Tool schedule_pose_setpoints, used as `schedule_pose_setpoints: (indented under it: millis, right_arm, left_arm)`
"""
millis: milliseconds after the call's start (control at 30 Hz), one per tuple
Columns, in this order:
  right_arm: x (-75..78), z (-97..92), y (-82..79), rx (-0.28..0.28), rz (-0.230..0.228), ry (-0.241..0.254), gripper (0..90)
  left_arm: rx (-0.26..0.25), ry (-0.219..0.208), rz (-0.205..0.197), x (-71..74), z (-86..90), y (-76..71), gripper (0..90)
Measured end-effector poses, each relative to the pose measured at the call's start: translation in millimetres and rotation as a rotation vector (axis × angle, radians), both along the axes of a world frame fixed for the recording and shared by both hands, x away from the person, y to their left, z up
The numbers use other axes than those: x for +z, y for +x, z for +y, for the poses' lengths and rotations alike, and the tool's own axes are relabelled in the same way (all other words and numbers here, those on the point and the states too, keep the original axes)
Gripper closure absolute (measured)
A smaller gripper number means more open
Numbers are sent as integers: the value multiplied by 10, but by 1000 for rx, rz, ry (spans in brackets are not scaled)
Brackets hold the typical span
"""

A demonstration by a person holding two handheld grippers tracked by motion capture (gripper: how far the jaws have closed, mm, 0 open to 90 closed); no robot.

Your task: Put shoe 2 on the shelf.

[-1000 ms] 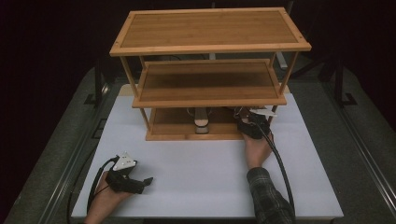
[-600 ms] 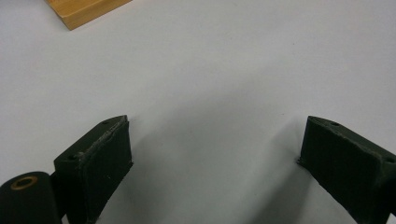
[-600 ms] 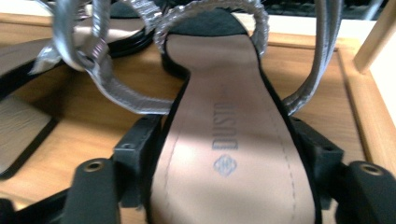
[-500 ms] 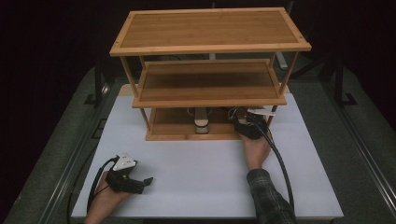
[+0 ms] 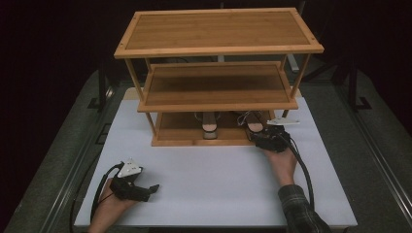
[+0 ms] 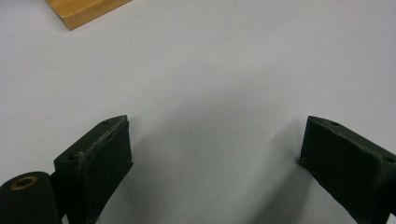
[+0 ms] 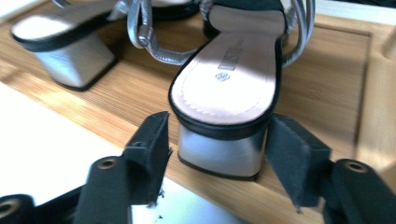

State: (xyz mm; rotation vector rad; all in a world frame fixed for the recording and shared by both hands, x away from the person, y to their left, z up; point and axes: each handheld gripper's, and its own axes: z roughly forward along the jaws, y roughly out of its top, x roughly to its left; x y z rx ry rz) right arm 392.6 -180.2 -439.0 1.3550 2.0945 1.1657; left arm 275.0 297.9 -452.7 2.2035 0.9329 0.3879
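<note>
A pair of silver block-heel sandals stands on the bottom shelf [image 5: 180,132] of a bamboo rack [image 5: 218,29]. The left sandal [image 5: 210,130] [image 7: 65,42] stands apart from the grippers. The right sandal [image 5: 253,127] [image 7: 229,74] has its heel at the shelf's front edge. My right gripper [image 5: 261,138] [image 7: 217,154] has just been closing, and its pads now sit against the two sides of that heel. My left gripper [image 5: 153,190] [image 6: 215,154] lies open on the white tabletop [image 5: 218,179] at the front left, with nothing between its jaws.
The rack's middle shelf [image 5: 218,85] overhangs the bottom one and leaves a low gap above the sandals. A corner of the rack's base [image 6: 84,11] lies far ahead of the left gripper. Dark floor borders the white table on both sides.
The right gripper has shifted a little toward the front and right at the shelf's edge, by the sandal's heel. The left hand has stayed put.
</note>
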Motion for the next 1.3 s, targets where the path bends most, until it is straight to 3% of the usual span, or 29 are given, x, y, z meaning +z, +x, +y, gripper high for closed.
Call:
schedule_pose_setpoints:
  millis: [100, 267, 467, 767, 900, 1200, 1300]
  right_arm:
    - [8, 86, 5, 39, -13, 5, 417]
    - [-20, 169, 25, 51, -20, 28, 398]
    - [-8, 301, 55, 58, 0, 29, 394]
    - [-25, 420, 131, 65, -12, 38, 391]
    - [-47, 466, 168, 45, 24, 23, 378]
    - [12, 370, 88, 78, -5, -3, 350]
    - [44, 282, 5, 92, 25, 0, 299]
  left_arm:
    - [0, 0, 0, 0, 0, 1, 80]
    - [0, 0, 0, 0, 0, 1, 80]
    - [0, -1, 1, 0, 0, 2, 80]
    - [0, -2, 1, -1, 0, 4, 80]
    - [-1, 0, 2, 1, 1, 4, 80]
    - [0, -1, 0, -1, 1, 2, 80]
    - [-1, 0, -2, -1, 0, 0, 80]
